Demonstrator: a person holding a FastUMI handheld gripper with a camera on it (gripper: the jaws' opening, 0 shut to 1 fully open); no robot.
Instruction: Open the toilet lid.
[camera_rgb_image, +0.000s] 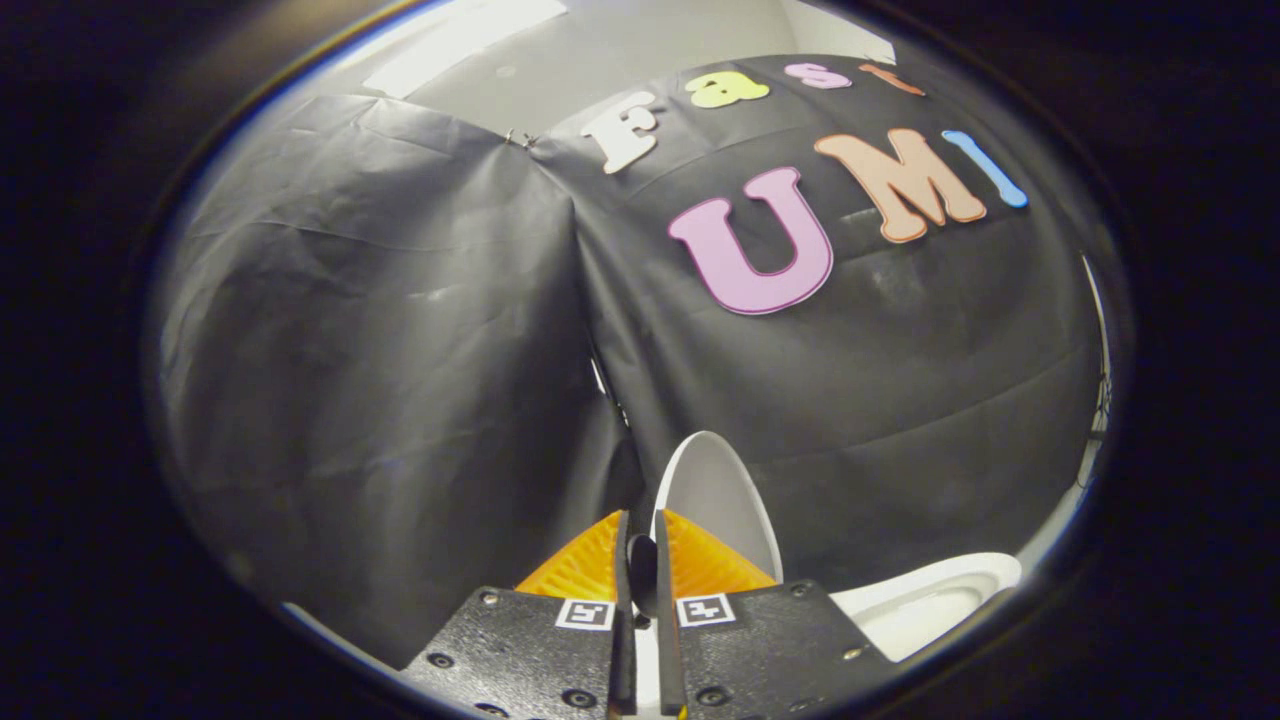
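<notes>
The gripper (642, 545) has its fingers nearly closed on the edge of the lid (720, 490), raised almost upright above the bowl (930, 600), so opening looks nearly done.

No readable wording, brand or number appears on any item here. Two small square coded markers (585, 613) sit on the gripper (641, 540), one per finger; they carry patterns, not text.

The gripper (641, 545) has ribbed fingers (585, 565) on screwed plates with square black-and-white coded markers.
</notes>
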